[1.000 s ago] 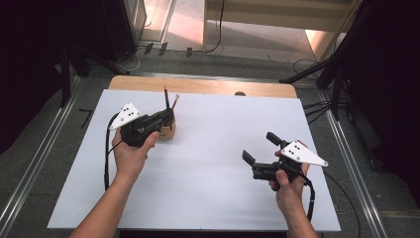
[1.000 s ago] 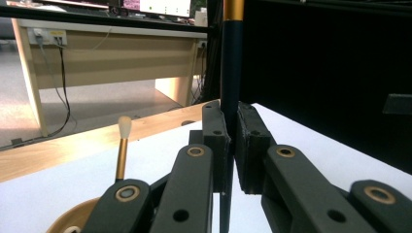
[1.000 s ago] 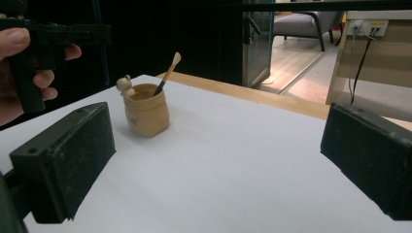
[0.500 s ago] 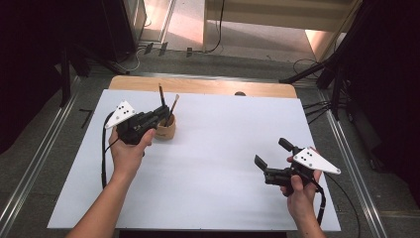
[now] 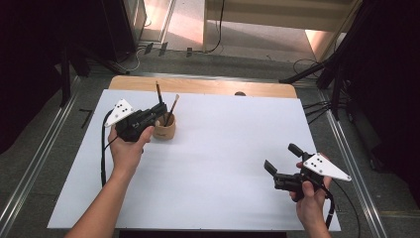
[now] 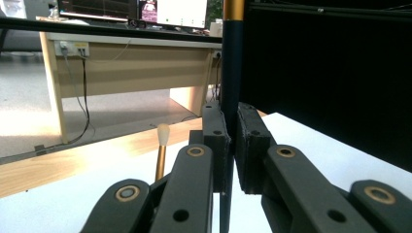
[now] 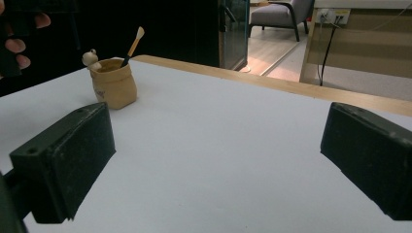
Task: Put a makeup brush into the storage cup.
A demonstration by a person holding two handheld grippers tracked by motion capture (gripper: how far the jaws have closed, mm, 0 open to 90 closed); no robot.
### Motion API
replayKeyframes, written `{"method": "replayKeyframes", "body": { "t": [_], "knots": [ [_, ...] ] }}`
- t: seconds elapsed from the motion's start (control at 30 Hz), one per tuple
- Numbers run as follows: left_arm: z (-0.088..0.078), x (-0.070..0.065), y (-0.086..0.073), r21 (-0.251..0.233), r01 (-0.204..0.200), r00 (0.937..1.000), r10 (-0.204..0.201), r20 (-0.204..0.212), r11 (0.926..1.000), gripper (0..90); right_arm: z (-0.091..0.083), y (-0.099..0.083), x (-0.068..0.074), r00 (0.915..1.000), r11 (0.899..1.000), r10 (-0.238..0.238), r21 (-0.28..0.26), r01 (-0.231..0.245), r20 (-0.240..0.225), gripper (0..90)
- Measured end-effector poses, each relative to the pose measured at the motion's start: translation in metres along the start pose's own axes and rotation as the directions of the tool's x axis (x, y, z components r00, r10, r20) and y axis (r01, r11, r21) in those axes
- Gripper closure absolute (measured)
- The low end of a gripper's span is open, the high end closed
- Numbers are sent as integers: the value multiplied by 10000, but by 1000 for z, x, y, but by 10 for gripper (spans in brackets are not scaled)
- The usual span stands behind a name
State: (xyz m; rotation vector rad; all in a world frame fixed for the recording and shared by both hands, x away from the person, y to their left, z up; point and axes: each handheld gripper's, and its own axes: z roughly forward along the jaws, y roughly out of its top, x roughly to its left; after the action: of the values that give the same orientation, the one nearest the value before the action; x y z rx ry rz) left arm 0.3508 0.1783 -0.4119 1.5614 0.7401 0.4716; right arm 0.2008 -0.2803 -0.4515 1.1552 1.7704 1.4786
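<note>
Brush handle [image 6: 232, 73] runs near-vertical between the pads of the left gripper [image 5: 159, 110], which are clenched on the dark shaft just above the tan cup [image 5: 164, 130]. Its long axis is upright, tilted slightly, so by my reading the coming move is along that axis, straight up or straight down, with the cup mouth directly below. A second brush [image 5: 172, 110] with a pale tip leans in the same cup, just beside the held one; it is the nearest obstacle. Right gripper [image 5: 280, 171] hovers well apart near the front right of the white table [image 5: 223, 144], jaws spread, nothing between them. Open surface lies all round the cup except toward the left hand.
</note>
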Motion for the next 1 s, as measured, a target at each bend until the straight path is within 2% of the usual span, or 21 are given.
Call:
{"method": "replayKeyframes", "body": {
  "t": [0.5,0.7,0.9,1.0],
  "knots": [
    [11,11,-9,94,-93,9987,97,-499,9999,851,-17,-10,-12,10000,9999,48,137,-48,-5,0],
    [18,11,-14,256,-163,9979,179,-629,9995,850,-21,-16,-15,9999,9999,92,138,-93,41,0],
    [23,12,-17,158,-40,9970,53,-777,9999,851,-26,-19,-19,9999,9999,121,90,-121,65,0],
    [24,13,-18,173,-150,9956,165,-920,9997,850,-30,-21,-22,9997,9998,195,21,-196,111,0]
  ]
}}
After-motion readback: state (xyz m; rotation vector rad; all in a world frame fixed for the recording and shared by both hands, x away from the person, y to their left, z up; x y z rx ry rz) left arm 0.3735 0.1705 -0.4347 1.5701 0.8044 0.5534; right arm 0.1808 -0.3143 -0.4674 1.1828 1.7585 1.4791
